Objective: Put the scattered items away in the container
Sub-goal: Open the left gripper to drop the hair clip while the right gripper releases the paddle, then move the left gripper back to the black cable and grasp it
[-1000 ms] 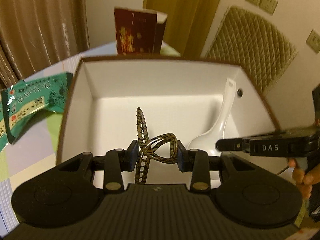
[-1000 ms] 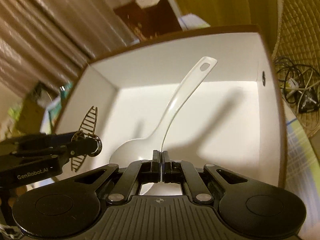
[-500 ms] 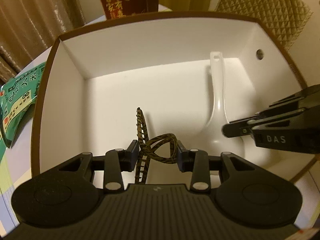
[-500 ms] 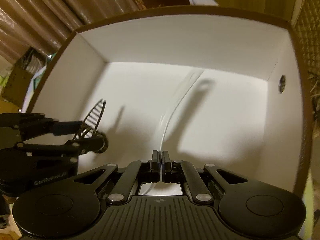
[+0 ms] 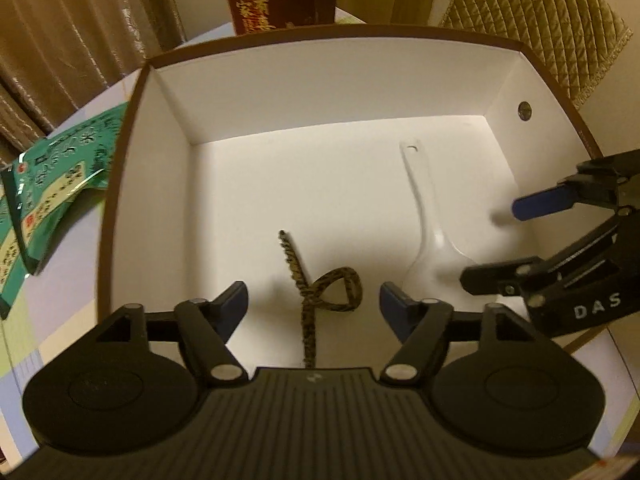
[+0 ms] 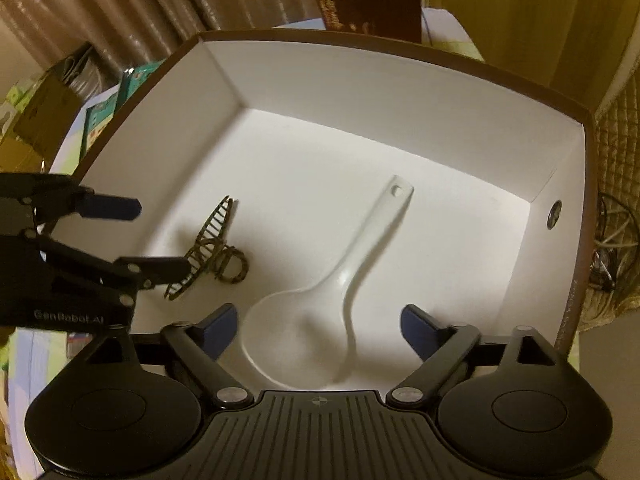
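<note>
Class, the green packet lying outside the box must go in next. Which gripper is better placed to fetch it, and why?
Left, probably. The green packet lies beyond the box wall on the left gripper's side; its jaws are opening and empty. The right gripper hangs over the spoon, farther off.

This looks like a room in a home. Heavy brown curtains [image 5: 80, 40] hang at the upper left of the frame, and a quilted gold chair back [image 5: 532, 20] stands at the upper right. A pastel checked cloth covers the tabletop [image 5: 24, 344], where a green food packet [image 5: 48, 184] lies. A tangle of cables [image 6: 612, 248] sits at the right edge.
</note>
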